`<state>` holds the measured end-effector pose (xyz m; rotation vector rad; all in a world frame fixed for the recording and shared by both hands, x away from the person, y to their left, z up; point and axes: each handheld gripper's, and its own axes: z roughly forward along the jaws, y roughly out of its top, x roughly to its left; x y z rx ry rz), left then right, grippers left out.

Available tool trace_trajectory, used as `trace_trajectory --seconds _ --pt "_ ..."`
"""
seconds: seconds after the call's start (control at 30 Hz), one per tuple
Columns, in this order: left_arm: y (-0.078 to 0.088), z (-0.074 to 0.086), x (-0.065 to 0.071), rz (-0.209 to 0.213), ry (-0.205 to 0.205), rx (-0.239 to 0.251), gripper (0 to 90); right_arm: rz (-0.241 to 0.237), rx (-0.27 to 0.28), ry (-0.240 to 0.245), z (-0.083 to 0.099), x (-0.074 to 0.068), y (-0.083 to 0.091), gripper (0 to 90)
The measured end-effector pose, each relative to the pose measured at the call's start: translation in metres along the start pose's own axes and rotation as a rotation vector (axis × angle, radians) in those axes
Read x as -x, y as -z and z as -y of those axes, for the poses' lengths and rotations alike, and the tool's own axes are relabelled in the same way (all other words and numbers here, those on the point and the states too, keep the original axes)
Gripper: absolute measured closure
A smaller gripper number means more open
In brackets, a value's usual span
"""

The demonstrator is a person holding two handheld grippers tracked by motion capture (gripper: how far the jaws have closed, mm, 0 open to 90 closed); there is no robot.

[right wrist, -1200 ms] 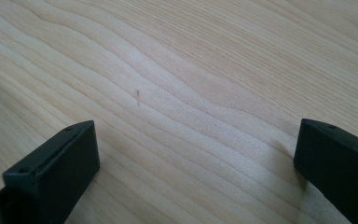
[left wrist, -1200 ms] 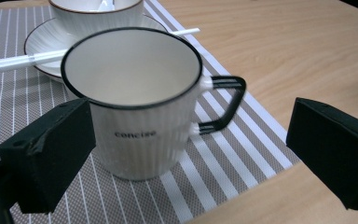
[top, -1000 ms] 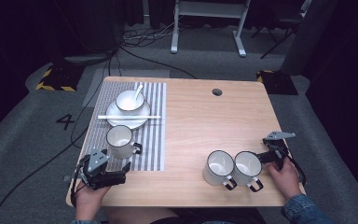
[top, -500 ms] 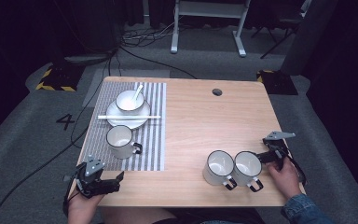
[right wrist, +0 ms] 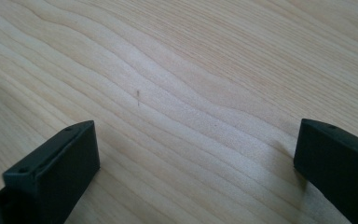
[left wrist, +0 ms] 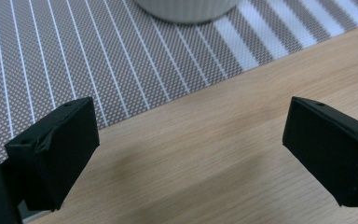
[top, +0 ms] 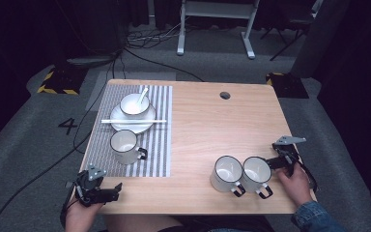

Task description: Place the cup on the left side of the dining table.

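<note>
The enamel-looking mug, stood on the striped mat near the released, empty left claw, is judged light, rigid and slick, best gripped across its rim or handle, while the right claw is likewise spread above the bench.

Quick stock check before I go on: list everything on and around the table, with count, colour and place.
mugs: three, white with dark rims; one on the mat, two touching at the table's near right
bowl: one, white, on the plate, spoon inside
plate: one, white, far end of mat
chopsticks: white, across the plate
mat: one, grey striped, left half
table: one, light wood
left tool: black, open, near left corner
right tool: black, open, beside the right mugs
</note>
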<state>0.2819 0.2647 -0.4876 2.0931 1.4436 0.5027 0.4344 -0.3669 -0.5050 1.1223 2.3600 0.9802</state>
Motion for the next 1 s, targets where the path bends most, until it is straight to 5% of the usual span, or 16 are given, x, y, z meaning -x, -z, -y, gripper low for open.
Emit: trace_trajectory --seconds 0.17,0.4,0.5,0.53,0.7,1.0 --pt "-0.007 0.004 -0.003 0.001 0.001 -0.045 3.8 0.001 0.000 -0.001 0.000 0.000 0.000 0.2" --pt "-0.009 0.006 -0.006 0.024 0.023 -0.028 2.7 0.000 0.000 0.000 0.000 0.000 0.000 0.2" --pt "-0.011 0.010 -0.007 0.032 0.012 0.015 0.0 0.001 0.001 -0.001 0.000 0.000 0.000 0.2" --pt "-0.015 0.016 -0.007 0.044 -0.003 0.093 0.0 0.001 0.001 -0.001 0.000 0.000 0.000 0.2" --pt "-0.018 0.017 -0.006 0.086 -0.049 0.132 0.1 -0.001 -0.001 0.000 0.000 0.000 0.000 0.2" --pt "-0.018 0.016 -0.005 0.096 -0.063 0.118 0.1 0.000 0.001 0.000 0.000 0.000 0.000 0.2"
